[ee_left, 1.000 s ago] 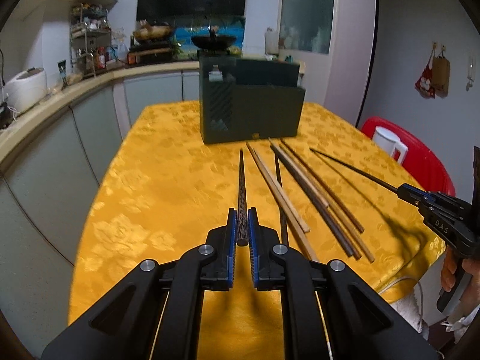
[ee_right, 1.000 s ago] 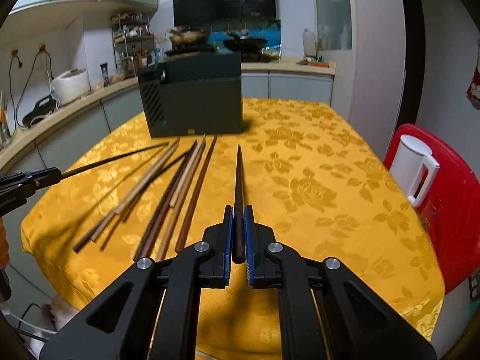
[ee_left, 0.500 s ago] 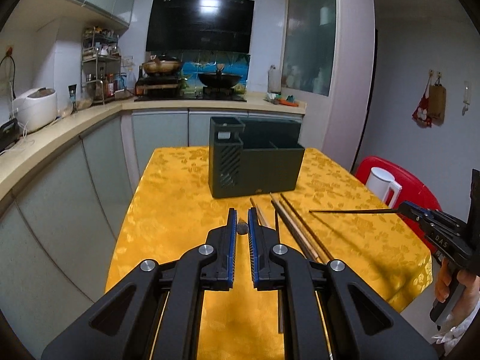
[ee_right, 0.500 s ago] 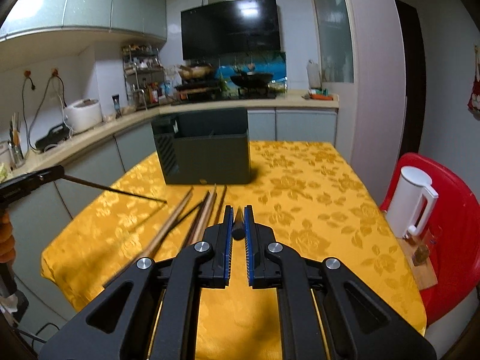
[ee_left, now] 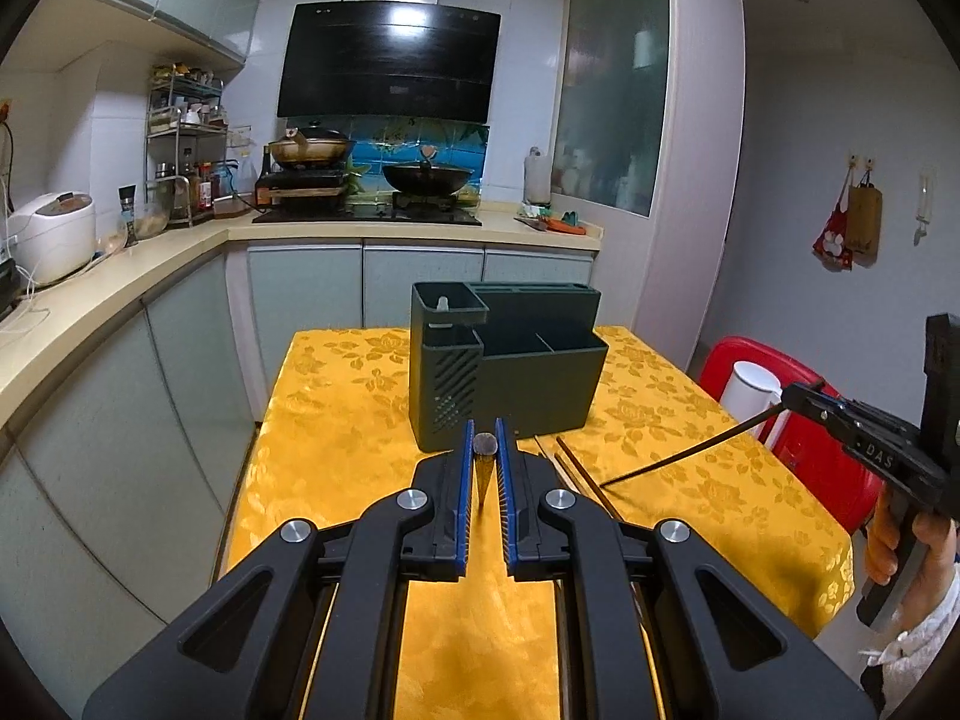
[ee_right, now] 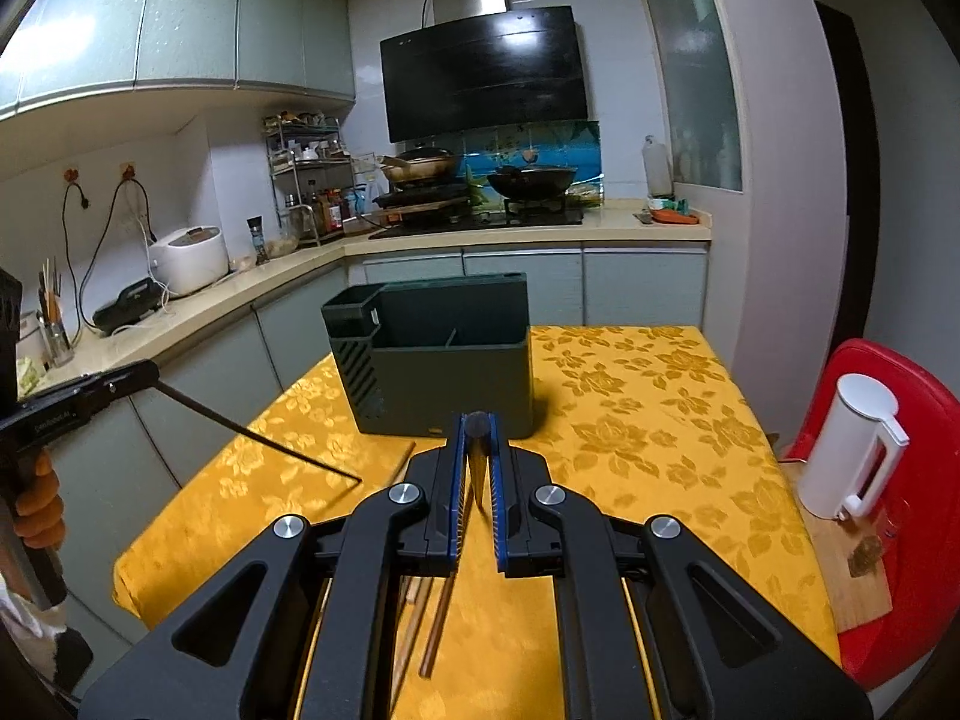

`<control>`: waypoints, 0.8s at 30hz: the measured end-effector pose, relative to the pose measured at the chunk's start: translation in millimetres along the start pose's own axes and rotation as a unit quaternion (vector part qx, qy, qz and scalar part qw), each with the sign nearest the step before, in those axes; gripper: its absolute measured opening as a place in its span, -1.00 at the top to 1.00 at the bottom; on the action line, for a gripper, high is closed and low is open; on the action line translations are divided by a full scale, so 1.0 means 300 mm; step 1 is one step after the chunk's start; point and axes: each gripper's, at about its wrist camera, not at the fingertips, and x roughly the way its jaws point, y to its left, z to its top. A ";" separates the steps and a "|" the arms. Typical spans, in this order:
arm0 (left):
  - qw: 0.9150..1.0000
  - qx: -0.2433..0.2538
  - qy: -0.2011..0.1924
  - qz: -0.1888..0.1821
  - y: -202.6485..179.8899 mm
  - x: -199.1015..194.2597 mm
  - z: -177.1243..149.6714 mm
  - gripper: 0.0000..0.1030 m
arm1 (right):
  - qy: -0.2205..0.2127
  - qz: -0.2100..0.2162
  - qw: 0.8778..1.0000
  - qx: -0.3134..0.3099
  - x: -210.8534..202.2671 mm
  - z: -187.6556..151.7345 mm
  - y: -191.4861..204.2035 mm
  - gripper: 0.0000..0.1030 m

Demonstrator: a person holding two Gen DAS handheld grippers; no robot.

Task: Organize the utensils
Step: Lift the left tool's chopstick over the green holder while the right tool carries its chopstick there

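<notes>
**Dark chopsticks, one in each tool, held toward the organizer**

Dark and slender, a chopstick (ee_left: 483,457) is clamped in my left tool (ee_left: 483,468), its butt end facing the camera and its shaft pointing ahead and down. My right tool (ee_right: 478,468) is clenched on a second chopstick (ee_right: 478,450) in the same way. Both sticks are off the yellow-clothed worktop (ee_left: 336,408), aimed roughly at the dark green organizer (ee_left: 510,378) standing ahead, whose open compartments show from above. More chopsticks (ee_left: 576,471) lie on the cloth beneath my tools (mostly hidden by them).

I judge each stick light, stiff and smooth, so it can pivot or slide between the pads. Gripped near the thick end, the long tip is free to swing; a hold nearer the middle would steady it for dropping into a compartment.
</notes>
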 end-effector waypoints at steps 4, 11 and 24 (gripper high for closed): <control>1.000 0.003 0.010 0.000 0.010 0.032 0.059 0.86 | 0.003 0.015 1.000 0.002 0.039 0.083 -0.005 0.84; 0.999 0.008 0.033 -0.016 0.020 0.088 0.194 0.86 | 0.003 0.027 1.000 -0.005 0.084 0.223 -0.017 0.85; 0.998 0.042 -0.021 -0.035 -0.079 0.110 0.576 0.86 | -0.049 0.009 0.998 -0.033 0.122 0.501 -0.002 0.84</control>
